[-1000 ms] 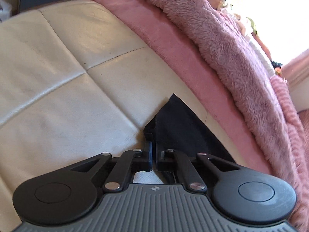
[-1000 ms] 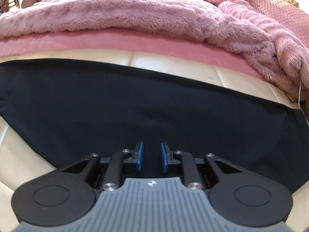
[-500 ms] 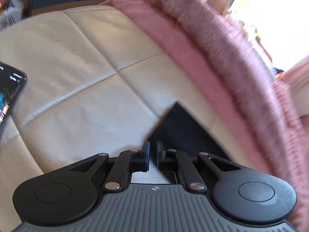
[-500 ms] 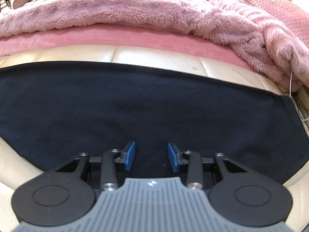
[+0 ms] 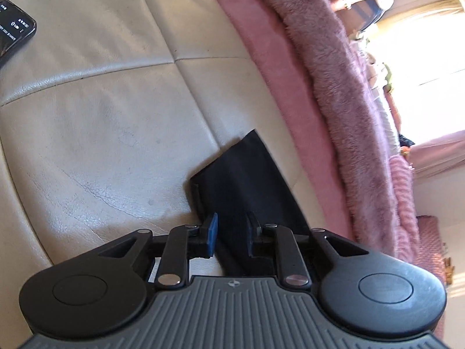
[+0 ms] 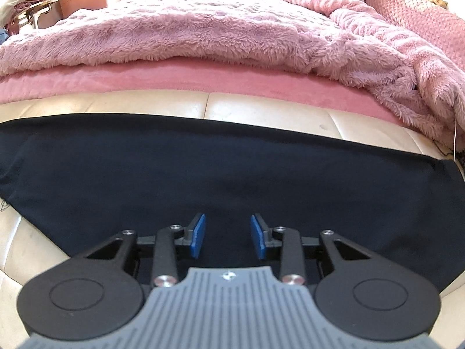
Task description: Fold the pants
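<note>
We find the black pants laid flat in a long band across the cream leather cushion, parallel to the pink sheet and the fluffy pink blanket beyond. A phone lies on the cushion well apart from the cloth.

Left gripper: its jaws are opening. One narrow end of the pants runs between the blue pads, but we see a gap on either side, so nothing is clamped. That end looks doubled, with a layered edge showing at its corner.

Right gripper: jaws partly apart, poised over the near edge of the pants about mid-length; the pads do not press on the fabric, and whether they touch it we cannot tell.

Judgement: both grippers have let go, so we read this as the moment just after a lay-down, with the garment folded lengthwise and flat. The crosswise fold appears not yet done.

Next move, as we judge it: take both layers at one end, lift clear of the cushion, and carry that end over to the other, keeping the edges square.
</note>
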The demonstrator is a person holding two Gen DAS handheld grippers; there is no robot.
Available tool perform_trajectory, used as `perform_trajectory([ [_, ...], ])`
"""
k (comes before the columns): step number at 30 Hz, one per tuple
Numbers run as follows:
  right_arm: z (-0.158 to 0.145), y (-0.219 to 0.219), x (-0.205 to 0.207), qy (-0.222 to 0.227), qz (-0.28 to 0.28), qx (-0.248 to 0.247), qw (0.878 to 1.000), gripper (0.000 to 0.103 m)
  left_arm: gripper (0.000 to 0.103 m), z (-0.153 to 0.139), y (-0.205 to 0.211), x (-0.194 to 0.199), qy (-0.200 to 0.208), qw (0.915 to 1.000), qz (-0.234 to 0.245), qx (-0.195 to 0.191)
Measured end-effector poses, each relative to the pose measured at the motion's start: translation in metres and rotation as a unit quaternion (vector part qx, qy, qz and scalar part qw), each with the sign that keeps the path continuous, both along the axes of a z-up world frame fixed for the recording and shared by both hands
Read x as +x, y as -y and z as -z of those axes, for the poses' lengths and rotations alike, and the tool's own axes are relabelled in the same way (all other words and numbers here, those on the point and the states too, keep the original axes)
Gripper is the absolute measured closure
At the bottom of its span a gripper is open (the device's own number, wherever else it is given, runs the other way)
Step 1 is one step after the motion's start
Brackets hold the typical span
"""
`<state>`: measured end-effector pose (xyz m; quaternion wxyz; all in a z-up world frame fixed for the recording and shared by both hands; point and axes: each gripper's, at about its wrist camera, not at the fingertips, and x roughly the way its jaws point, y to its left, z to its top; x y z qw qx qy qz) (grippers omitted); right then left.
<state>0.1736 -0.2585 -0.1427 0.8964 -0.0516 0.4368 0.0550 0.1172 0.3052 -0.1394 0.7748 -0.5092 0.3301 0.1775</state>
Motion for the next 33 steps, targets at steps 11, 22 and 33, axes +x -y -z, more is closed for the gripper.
perform_trajectory([
  [11, 0.01, 0.003, 0.0, -0.017, 0.005, -0.002, 1.0, 0.074, 0.103, -0.001, -0.001, 0.006, -0.017, 0.9995, 0.004, 0.028],
  [22, 0.011, 0.004, 0.004, -0.028, 0.005, -0.003, 1.0, 0.073, 0.103, -0.015, -0.003, 0.01, -0.06, 0.9936, 0.049, 0.082],
  [33, -0.003, -0.002, 0.0, -0.013, -0.008, -0.002, 1.0, 0.074, 0.046, -0.011, -0.011, -0.021, -0.02, 0.9981, -0.003, 0.058],
])
